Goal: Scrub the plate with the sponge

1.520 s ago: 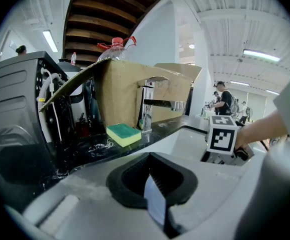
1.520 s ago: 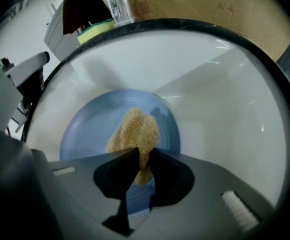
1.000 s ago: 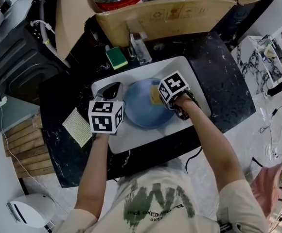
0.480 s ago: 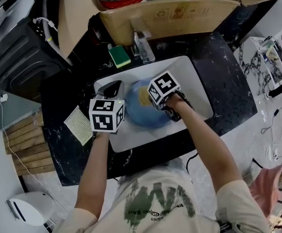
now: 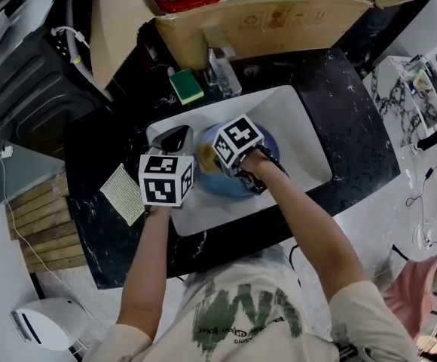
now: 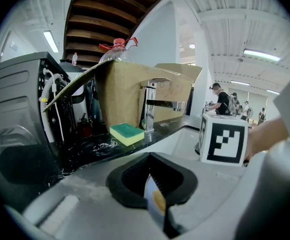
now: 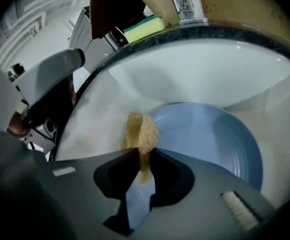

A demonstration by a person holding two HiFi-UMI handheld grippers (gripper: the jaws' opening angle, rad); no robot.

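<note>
**While one claw steadies the plate, the other works the pad across it**

Head view: the blue plate lies in the white sink basin set in a dark counter. The left gripper sits at the plate's left rim. The right gripper reaches in from the right and presses a tan sponge onto the left part of the dish. The sponge's long axis runs leftward, out of the claw toward the other tool.

Left gripper view: the left gripper is clenched on the thin pale-blue rim of the plate, seen edge-on in the slot. A spare green sponge rests on the counter by the faucet, in front of a cardboard box.

Right gripper view: the right gripper is clamped on the sponge, a thin pad standing on edge and pointing straight out ahead. Its far end lies at the near rim of the plate.

To scrub well, the pad's far end should probably bear flat on the plate. Short strokes should sweep rim to centre while the left claw holds the rim firmly, so the dish does not skate in the basin.
</note>
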